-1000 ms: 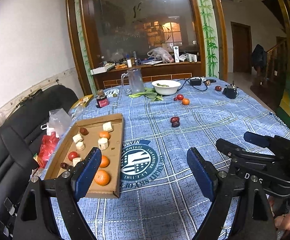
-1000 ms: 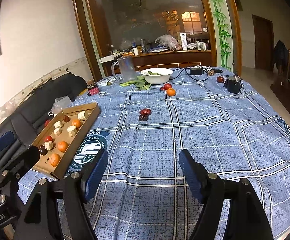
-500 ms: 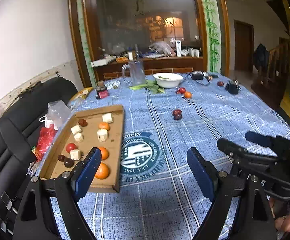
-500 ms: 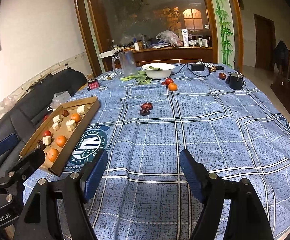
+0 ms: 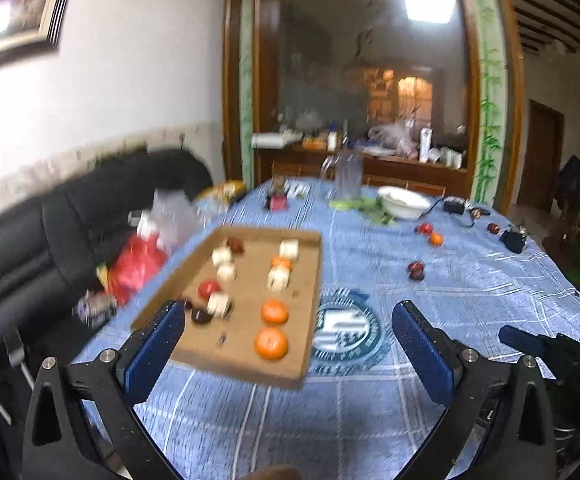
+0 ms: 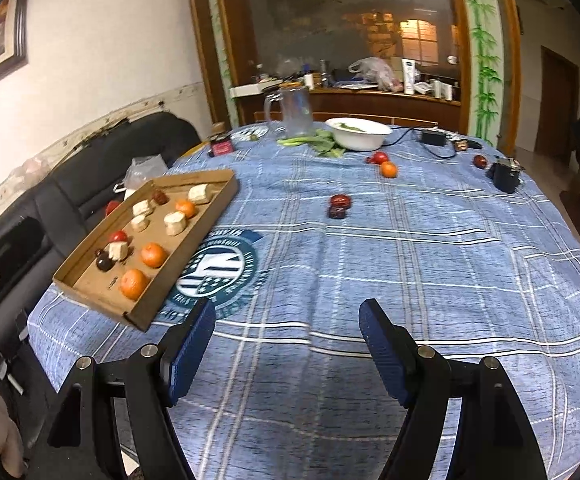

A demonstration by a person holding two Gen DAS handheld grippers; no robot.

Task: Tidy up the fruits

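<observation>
Two oranges (image 5: 272,328) in tray (image 5: 245,368), ahead between opening left jaws.

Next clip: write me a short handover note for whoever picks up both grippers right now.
Left gripper: empty, jaws opening, facing the tray.
Right gripper: open, empty, over bare cloth.
Tray at the table's left edge holds three oranges, pale fruit chunks, a red fruit and dark ones.
Done: those pieces are in the tray.
Left: two dark red fruits mid-table; a red fruit and orange near the white bowl; one more red fruit far right.
</observation>
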